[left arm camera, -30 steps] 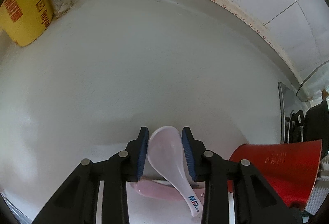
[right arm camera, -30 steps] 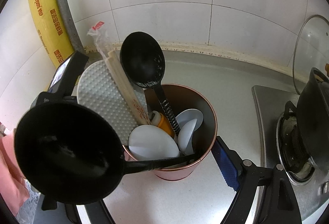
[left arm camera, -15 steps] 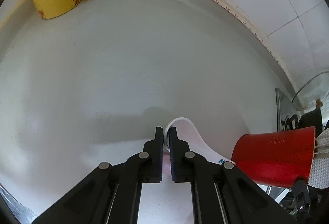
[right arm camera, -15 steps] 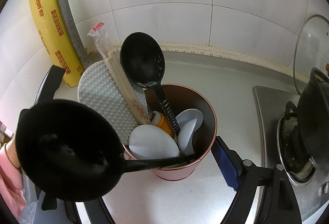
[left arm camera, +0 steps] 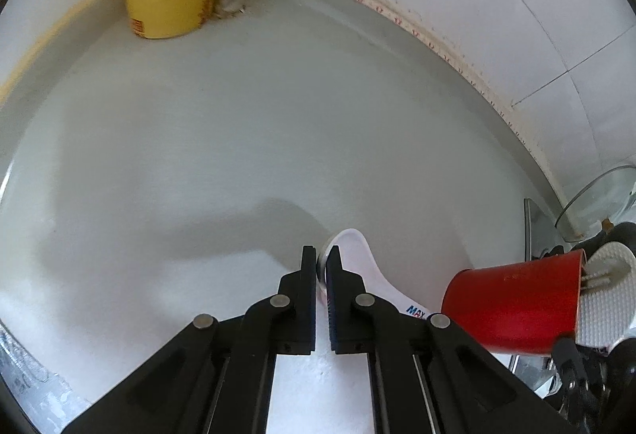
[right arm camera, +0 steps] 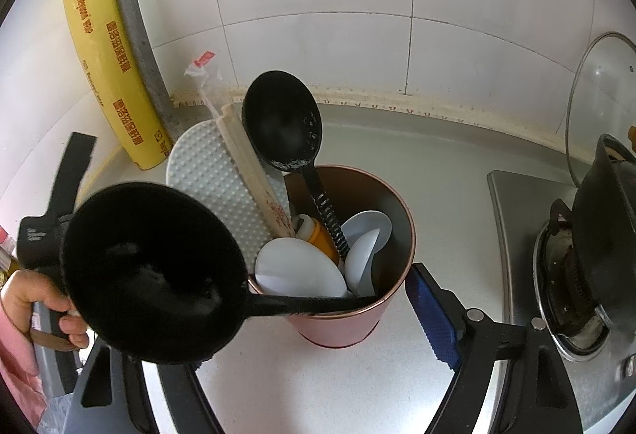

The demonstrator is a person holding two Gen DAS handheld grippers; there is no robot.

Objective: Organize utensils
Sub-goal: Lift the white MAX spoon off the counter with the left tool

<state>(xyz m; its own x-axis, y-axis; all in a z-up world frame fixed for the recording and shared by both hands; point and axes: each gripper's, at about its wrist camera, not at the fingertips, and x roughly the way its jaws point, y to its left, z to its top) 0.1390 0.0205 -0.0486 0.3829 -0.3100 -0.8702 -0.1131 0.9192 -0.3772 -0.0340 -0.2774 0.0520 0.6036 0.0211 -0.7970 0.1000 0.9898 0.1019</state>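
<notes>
Left wrist view shows the left gripper [left arm camera: 322, 259] clamped on a white spoon [left arm camera: 357, 255] near the red cup [left arm camera: 512, 302]; the right gripper's [right arm camera: 318, 318] jaws, just closing, straddle the cup.

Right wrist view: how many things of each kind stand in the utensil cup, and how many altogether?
Black ladles: 2
White spoons: 3
White dotted paddle: 1
Chopstick pack: 1
Orange-and-white item, kind unclear: 1
Total: 8
</notes>
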